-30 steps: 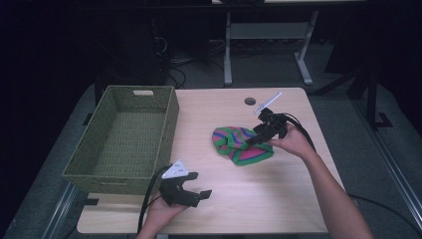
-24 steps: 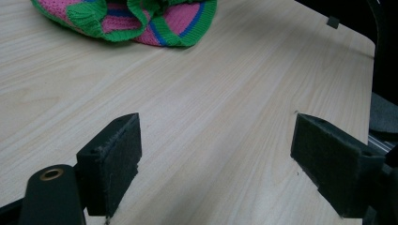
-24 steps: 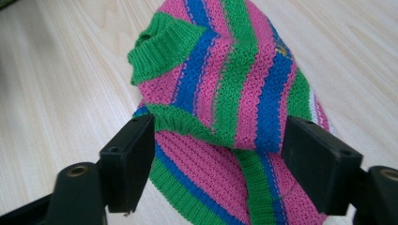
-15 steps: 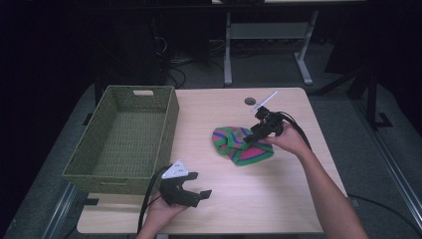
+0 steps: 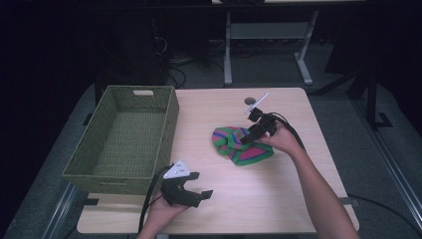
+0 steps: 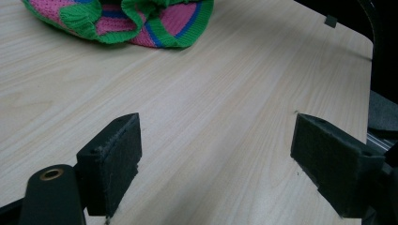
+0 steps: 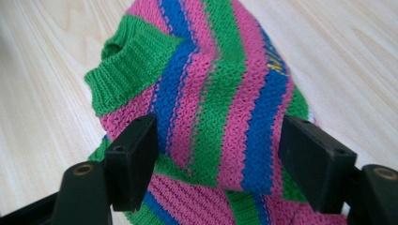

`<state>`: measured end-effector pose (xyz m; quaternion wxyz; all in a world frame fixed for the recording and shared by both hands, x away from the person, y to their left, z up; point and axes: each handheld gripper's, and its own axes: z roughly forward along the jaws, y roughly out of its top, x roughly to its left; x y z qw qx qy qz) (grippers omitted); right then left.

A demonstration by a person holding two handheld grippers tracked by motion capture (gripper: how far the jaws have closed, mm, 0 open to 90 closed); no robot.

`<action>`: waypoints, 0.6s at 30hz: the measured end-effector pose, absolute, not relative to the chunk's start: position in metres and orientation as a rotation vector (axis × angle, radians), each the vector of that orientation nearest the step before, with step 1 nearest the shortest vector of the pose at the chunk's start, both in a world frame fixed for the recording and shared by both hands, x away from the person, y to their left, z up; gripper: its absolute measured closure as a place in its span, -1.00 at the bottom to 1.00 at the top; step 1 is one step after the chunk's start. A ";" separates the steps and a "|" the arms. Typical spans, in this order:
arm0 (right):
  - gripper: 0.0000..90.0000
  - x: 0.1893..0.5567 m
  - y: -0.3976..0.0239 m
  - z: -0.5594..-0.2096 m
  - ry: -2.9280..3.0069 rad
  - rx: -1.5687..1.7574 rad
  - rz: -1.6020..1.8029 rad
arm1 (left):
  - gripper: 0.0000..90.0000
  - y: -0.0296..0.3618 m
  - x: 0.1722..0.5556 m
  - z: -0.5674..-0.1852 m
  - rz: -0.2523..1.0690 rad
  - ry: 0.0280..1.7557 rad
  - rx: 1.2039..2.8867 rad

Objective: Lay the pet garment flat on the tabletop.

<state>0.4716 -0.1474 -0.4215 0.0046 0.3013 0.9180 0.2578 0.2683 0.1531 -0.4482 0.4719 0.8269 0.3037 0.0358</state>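
Note:
A knitted garment (image 5: pixel 240 147) striped pink, green and blue lies crumpled near the middle of the wooden table (image 5: pixel 278 199). My right gripper (image 5: pixel 251 133) hovers right over its right side, jaws open, with the knit (image 7: pixel 220 108) bunched between and below them. My left gripper (image 5: pixel 199 195) rests low near the table's front edge, open with nothing between its jaws; from it the garment (image 6: pixel 141 18) lies farther off on the bare wood.
A green woven basket (image 5: pixel 171 119), with nothing in it, stands at the table's left. A small dark round thing (image 5: pixel 250 101) lies near the table's far edge. Beyond the table are dark floor, cables and a metal frame (image 5: pixel 268 35).
My right gripper has edged down and left onto the garment. The left gripper has stayed put.

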 end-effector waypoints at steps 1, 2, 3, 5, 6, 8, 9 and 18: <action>-0.34 0.471 -0.145 -0.422 2.879 0.928 0.792 | -0.64 0.153 0.268 -0.448 0.087 0.744 2.027; -0.32 0.471 -0.144 -0.423 2.882 0.922 0.787 | -0.63 0.153 0.268 -0.448 0.090 0.744 2.028; -0.31 0.471 -0.142 -0.425 2.888 0.921 0.783 | -0.63 0.153 0.268 -0.448 0.091 0.745 2.025; -0.30 0.471 -0.141 -0.427 2.895 0.915 0.770 | -0.63 0.153 0.268 -0.448 0.087 0.746 2.021; -0.30 0.470 -0.138 -0.431 2.901 0.903 0.730 | -0.63 0.154 0.268 -0.448 0.079 0.749 2.017; -0.30 0.470 -0.136 -0.434 2.896 0.877 0.691 | -0.63 0.153 0.268 -0.448 0.076 0.749 2.017; -0.30 0.470 -0.135 -0.434 2.893 0.869 0.683 | -0.63 0.153 0.268 -0.448 0.076 0.749 2.017; -0.05 0.468 -0.126 -0.442 2.876 0.874 0.573 | -0.63 0.152 0.268 -0.449 0.076 0.749 2.023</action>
